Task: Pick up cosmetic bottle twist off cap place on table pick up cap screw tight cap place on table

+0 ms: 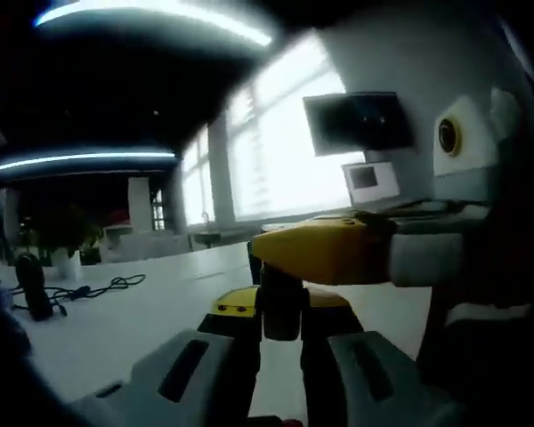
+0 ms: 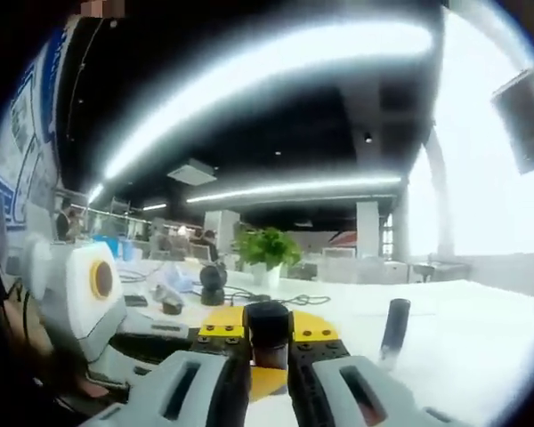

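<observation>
L gripper (image 1: 280, 334) on bottle (image 1: 281, 307), R gripper (image 2: 269, 360) on cap (image 2: 268, 331)

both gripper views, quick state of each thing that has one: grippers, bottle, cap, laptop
left gripper: shut on the dark bottle
right gripper: shut on the dark cap
dark bottle: held upright, off the table
laptop: lid open
black cylinder: standing upright on the table

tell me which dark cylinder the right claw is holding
The stubby one between the right claw's jaws; the slim one stands apart on the table.
</observation>
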Available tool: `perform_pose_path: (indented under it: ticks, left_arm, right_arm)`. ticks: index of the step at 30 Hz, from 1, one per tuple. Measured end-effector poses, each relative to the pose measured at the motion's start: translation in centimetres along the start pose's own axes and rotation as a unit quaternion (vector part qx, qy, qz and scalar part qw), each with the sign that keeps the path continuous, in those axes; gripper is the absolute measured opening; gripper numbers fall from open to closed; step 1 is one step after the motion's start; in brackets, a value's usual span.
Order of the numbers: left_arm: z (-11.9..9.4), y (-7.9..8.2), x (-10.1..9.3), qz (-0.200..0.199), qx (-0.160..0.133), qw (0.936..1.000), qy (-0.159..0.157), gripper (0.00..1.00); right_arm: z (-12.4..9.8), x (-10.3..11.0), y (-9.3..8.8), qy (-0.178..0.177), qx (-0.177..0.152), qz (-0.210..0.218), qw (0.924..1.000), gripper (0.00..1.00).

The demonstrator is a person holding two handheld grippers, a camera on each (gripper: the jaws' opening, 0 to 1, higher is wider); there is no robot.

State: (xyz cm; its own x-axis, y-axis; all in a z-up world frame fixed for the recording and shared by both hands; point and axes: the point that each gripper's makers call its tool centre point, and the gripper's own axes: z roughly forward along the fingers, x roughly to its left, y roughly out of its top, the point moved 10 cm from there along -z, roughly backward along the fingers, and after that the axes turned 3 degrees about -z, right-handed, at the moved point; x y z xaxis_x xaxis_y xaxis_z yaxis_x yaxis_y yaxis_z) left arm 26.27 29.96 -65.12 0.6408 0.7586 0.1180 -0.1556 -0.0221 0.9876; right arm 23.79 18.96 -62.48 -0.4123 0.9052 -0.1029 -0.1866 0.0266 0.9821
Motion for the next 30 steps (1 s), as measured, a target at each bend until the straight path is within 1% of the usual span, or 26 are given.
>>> perform_pose_path:
  ticks: [5, 6, 9, 10, 13, 19, 22, 24, 25, 26, 27, 30]
  left_arm:
    - [0.0, -0.1, -0.1, 0.014, 0.001, 0.9995, 0.027, 0.05]
    - [0.0, -0.1, -0.1, 0.022, 0.003, 0.9992, 0.034, 0.05]
    - [-0.1, -0.2, -0.2, 0.023, 0.004, 0.9986, 0.047, 0.05]
    - [-0.1, -0.2, -0.2, 0.029, 0.01, 0.9979, 0.057, 0.05]
    - [0.0, -0.3, -0.3, 0.039, 0.013, 0.9966, 0.072, 0.05]
    - [0.3, -0.4, -0.4, 0.035, 0.017, 0.9944, 0.098, 0.05]
    - [0.2, -0.6, -0.4, 0.025, 0.012, 0.9953, 0.092, 0.05]
    - [0.2, -0.7, -0.2, 0.004, 0.012, 0.997, 0.076, 0.06]
    - [0.3, -0.8, 0.0, 0.008, 0.014, 0.9971, 0.074, 0.06]
    - [0.3, -0.9, 0.1, 0.003, 0.014, 0.9975, 0.069, 0.06]
    - [0.3, -1.0, 0.2, -0.003, 0.016, 0.9978, 0.064, 0.06]
    - [0.2, -1.2, 0.5, -0.012, 0.02, 0.9985, 0.05, 0.06]
  right_arm:
    - [0.1, 0.4, -0.2, -0.02, -0.003, 0.005, 0.9998, 0.08]
    - [0.1, 0.4, -0.2, -0.021, -0.002, 0.008, 0.9997, 0.08]
    - [0.3, 0.5, -0.3, -0.026, 0.0, 0.016, 0.9996, 0.08]
    - [0.4, 0.5, -0.4, -0.027, 0.002, 0.019, 0.9994, 0.08]
    - [0.6, 0.5, -0.5, -0.031, 0.003, 0.027, 0.9991, 0.08]
    - [1.1, 0.4, -0.8, -0.04, 0.004, 0.04, 0.9984, 0.08]
    - [1.1, 0.2, -0.8, -0.04, 0.005, 0.038, 0.9985, 0.09]
    - [1.1, 0.1, -0.9, -0.036, 0.005, 0.036, 0.9987, 0.09]
    - [1.1, 0.0, -1.0, -0.034, 0.009, 0.028, 0.999, 0.1]
    - [1.1, 0.0, -1.1, -0.032, 0.01, 0.03, 0.999, 0.1]
    - [1.1, 0.0, -1.1, -0.028, 0.013, 0.018, 0.9994, 0.1]
    - [1.1, -0.1, -1.3, -0.023, 0.016, 0.022, 0.9994, 0.1]
